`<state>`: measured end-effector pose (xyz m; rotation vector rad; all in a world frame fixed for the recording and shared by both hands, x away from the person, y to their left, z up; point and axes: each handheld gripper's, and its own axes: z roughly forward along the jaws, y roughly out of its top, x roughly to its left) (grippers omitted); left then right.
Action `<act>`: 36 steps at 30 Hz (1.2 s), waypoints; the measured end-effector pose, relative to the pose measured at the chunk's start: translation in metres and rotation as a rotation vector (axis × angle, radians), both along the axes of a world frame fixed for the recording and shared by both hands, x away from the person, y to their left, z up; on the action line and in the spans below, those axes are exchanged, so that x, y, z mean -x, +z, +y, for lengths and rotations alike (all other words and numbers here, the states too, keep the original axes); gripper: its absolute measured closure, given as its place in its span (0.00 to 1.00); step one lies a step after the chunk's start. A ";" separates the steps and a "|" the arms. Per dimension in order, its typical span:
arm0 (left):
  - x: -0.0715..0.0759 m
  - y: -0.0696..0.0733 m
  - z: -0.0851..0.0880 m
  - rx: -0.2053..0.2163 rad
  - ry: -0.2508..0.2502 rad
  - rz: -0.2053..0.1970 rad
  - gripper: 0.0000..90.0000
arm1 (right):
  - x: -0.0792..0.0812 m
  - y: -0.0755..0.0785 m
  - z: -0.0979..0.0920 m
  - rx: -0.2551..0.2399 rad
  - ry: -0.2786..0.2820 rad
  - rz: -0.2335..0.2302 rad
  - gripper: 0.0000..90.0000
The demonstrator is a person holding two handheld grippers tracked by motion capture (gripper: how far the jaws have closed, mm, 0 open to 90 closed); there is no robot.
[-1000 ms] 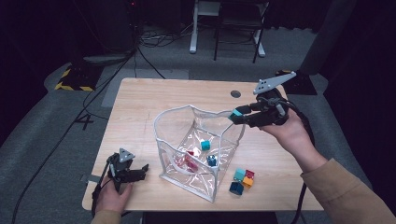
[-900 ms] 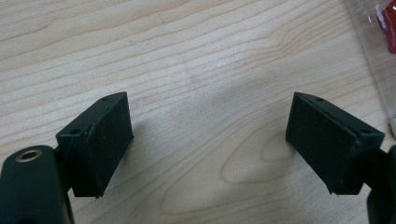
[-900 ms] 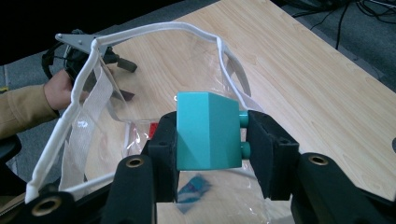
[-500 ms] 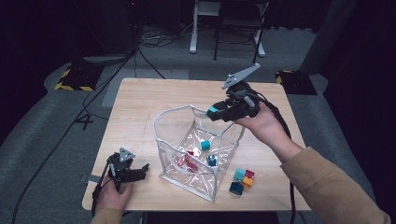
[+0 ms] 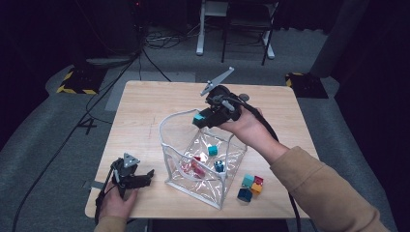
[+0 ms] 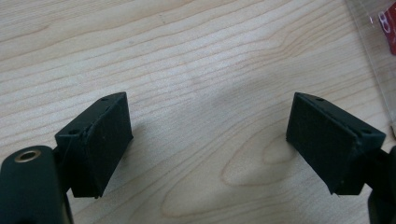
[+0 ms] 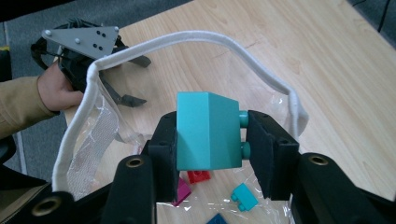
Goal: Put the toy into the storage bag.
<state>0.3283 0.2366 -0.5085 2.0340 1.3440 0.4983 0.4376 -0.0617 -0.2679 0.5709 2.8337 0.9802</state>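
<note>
**A:** So where's this at? Looks like blocks going into the clear bag (image 5: 205, 159) one at a time. The right gripper (image 5: 199, 119) has its jaws clamped on a teal block (image 7: 208, 130) and it's hovering right over the bag's white rim (image 7: 196, 44), toward the far side of the opening.

**B:** Yeah — I'd call it somewhere past halfway. There are already a few in the bag: a small teal one (image 5: 212, 150), a red one (image 5: 196, 166), something dark blue (image 5: 219, 166). Four more sit in a loose blocks cluster (image 5: 250, 186) on the surface near its front right corner, just beside the bag. So this drop, then those.

**A:** And the left gripper (image 5: 145, 178)?

**B:** Parked near the front left corner, jaws wide apart with nothing between them — bare wood under them in the left gripper view.

**A:** Anything you can't make out?

**B:** The exact count inside the bag. The plastic glares and crinkles, and in the right gripper view the held block and jaws cover most of the bottom. There's a pinkish piece (image 7: 181, 192) half hidden there. The bag's corner is cut off at the edge of the left gripper view too.
</note>
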 end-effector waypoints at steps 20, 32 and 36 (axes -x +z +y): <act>0.000 0.000 0.000 -0.001 -0.001 0.002 0.16 | -0.010 -0.047 0.032 0.186 0.012 0.106 0.63; 0.000 0.000 0.000 0.001 0.000 0.001 0.16 | -0.012 -0.068 0.040 0.328 0.022 0.162 0.63; 0.000 0.000 0.000 0.001 0.000 0.001 0.16 | -0.011 -0.070 0.041 0.340 0.026 0.167 0.63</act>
